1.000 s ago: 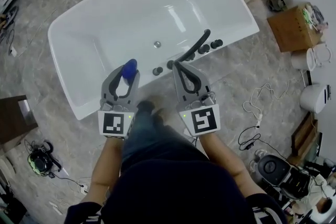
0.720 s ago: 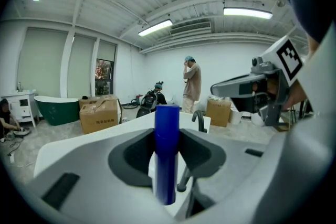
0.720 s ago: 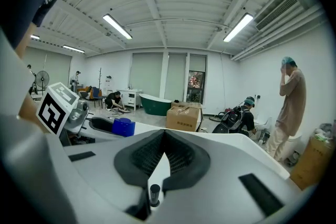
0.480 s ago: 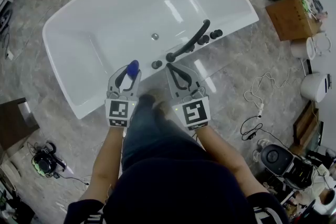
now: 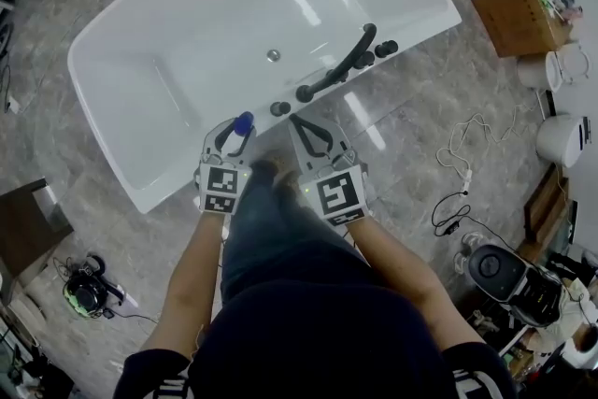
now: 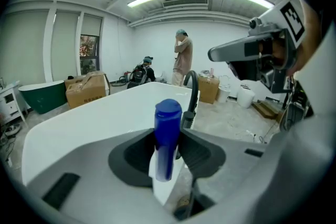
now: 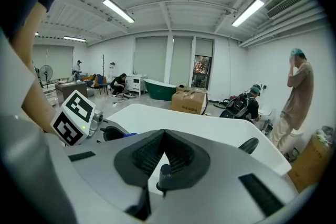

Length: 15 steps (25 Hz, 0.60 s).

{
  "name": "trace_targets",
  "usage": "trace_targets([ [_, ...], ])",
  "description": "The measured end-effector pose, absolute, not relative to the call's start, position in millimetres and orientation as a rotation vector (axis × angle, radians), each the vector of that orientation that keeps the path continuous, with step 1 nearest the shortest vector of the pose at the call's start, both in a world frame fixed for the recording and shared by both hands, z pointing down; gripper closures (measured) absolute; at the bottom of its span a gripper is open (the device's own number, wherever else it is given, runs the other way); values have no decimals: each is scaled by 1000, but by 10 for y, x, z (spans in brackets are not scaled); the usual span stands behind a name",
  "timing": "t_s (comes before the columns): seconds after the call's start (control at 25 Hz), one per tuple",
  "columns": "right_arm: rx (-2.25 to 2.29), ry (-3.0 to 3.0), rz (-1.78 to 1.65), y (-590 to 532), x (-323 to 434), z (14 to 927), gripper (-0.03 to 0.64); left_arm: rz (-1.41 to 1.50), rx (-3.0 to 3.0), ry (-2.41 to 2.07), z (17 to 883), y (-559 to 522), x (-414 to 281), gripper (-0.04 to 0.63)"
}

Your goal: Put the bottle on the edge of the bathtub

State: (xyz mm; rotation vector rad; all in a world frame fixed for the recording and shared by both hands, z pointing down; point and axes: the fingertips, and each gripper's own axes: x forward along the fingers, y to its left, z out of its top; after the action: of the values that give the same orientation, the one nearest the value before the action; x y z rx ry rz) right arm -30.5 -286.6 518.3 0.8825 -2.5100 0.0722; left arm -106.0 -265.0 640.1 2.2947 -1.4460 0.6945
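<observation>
Readable text: none in any view
Marker on the left hand-held gripper [image 5: 239, 125]: black-and-white square pattern, no letters or numerals
Marker on the right hand-held gripper [image 5: 294, 119]: the same kind of pattern, no letters or numerals
Bottle [image 6: 167, 136]: no label legible
Cardboard box [image 5: 512, 12]: any print too small to tell

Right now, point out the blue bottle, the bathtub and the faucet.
blue bottle [image 6: 167, 140], left gripper view, on its body.
bathtub [image 5: 206, 23], head view, on the bare basin floor.
faucet [image 5: 341, 70], head view, on the curved spout.
</observation>
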Motion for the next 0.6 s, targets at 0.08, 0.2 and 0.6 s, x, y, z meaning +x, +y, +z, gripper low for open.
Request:
trace_targets([
  [0.08,877,-2496,81,-2871,-307,5254,600,725,2299,-1413,6504,-2658,-1029,453],
  [0.2,873,-2475,98,-2879,-293,5348,600,754,2308,-1370,6617,-2677,-977,452],
  [0.6,878,-2407,126,-2898,-198,5577,600,772,2333,-1298,6857,-2761,-838,453],
])
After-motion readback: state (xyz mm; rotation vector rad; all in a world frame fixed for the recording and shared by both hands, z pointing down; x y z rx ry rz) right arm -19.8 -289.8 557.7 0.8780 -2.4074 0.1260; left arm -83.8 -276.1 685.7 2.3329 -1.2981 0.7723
